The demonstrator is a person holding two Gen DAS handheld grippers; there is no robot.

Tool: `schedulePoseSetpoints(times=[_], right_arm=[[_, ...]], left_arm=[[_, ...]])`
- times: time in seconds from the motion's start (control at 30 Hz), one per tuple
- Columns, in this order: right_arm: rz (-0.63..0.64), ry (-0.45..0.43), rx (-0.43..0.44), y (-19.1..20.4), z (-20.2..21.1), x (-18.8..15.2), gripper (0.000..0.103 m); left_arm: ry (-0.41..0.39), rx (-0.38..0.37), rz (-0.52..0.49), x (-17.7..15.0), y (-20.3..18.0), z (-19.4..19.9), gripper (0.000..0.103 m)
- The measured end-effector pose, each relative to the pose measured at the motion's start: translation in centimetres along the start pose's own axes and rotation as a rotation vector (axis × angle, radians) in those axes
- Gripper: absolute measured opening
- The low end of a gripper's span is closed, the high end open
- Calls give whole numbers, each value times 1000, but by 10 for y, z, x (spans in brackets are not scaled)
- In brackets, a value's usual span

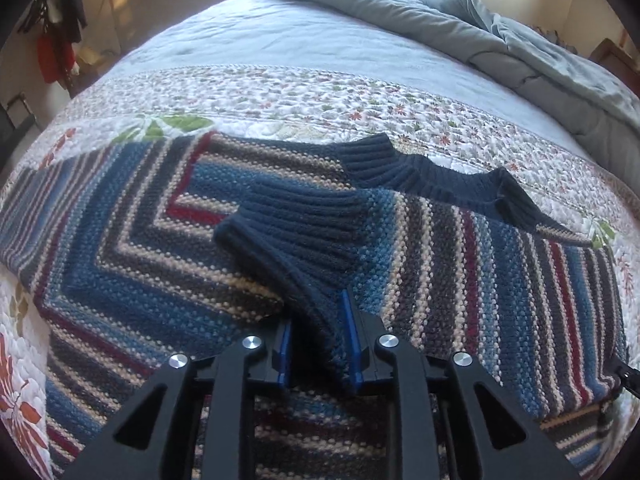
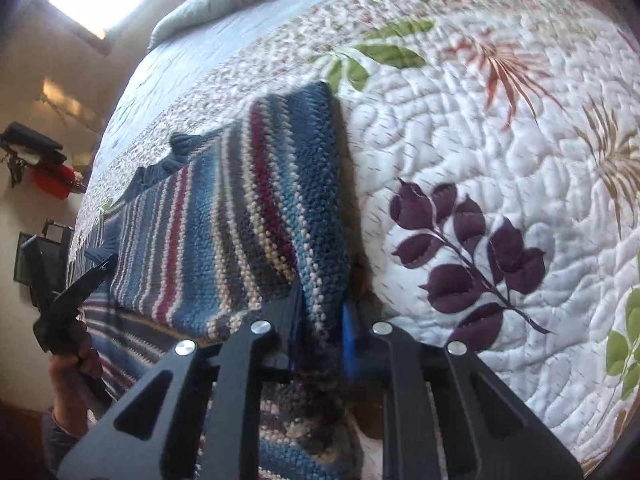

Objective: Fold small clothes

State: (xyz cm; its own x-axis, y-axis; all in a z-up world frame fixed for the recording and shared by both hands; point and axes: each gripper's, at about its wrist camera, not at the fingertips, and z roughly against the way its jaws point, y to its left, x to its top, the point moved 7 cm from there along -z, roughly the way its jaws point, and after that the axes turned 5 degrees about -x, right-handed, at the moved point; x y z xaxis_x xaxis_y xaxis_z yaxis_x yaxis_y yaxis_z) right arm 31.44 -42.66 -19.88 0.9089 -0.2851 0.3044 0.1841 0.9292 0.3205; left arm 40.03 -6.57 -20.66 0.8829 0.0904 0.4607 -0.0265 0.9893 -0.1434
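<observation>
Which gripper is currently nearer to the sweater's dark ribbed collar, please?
Left. The left gripper grips the ribbed sleeve cuff just below the collar; the right gripper grips the sweater's side edge, farther from it.

left gripper point(image 1: 320, 344): low centre of its frame, fingers pinched on knit fabric | right gripper point(image 2: 320, 332): low centre, fingers clamped on a fabric edge | left hand point(image 2: 70, 368): lower left, gripping its handle
</observation>
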Motion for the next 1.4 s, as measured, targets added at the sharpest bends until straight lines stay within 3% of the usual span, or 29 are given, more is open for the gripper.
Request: schedulePoseSetpoints(times=[0.1,0.23,0.4,0.5,0.57,0.77,0.9,1.0,1.27,1.33,1.37,1.4], right_arm=[[40,-53,-39,5,21,-4,37],[113,-93,-123,18,51,-26,38],[244,-43,-109,61,53,-81,38],[301,16,-57,93,41,-113,38],[345,53,-71,109,31,-131,38],[398,83,-127,131,7,-140,44],[410,77,-152,138,0,-134,48],[418,70,-169,140,-5,-132,49],[431,61,-195,143,-12,-133,51],[427,61,-194,143,-13,-133,52],[425,61,-193,143,-13,-133,53],[425,60,-193,144,-13,-133,53]], left_arm=[[27,-46,26,-4,12,16,40],[-6,-6,-26,-16,46,49,52],[-5,57,-10,-29,120,82,64],[2,101,74,-27,178,92,65],[2,150,145,-21,222,96,65],[-11,274,340,3,341,100,65],[14,287,455,4,400,91,65],[7,233,498,11,421,79,65],[-36,75,611,30,442,54,63],[-47,71,620,31,443,51,52],[-53,70,621,32,443,51,42],[-59,62,623,34,442,50,25]])
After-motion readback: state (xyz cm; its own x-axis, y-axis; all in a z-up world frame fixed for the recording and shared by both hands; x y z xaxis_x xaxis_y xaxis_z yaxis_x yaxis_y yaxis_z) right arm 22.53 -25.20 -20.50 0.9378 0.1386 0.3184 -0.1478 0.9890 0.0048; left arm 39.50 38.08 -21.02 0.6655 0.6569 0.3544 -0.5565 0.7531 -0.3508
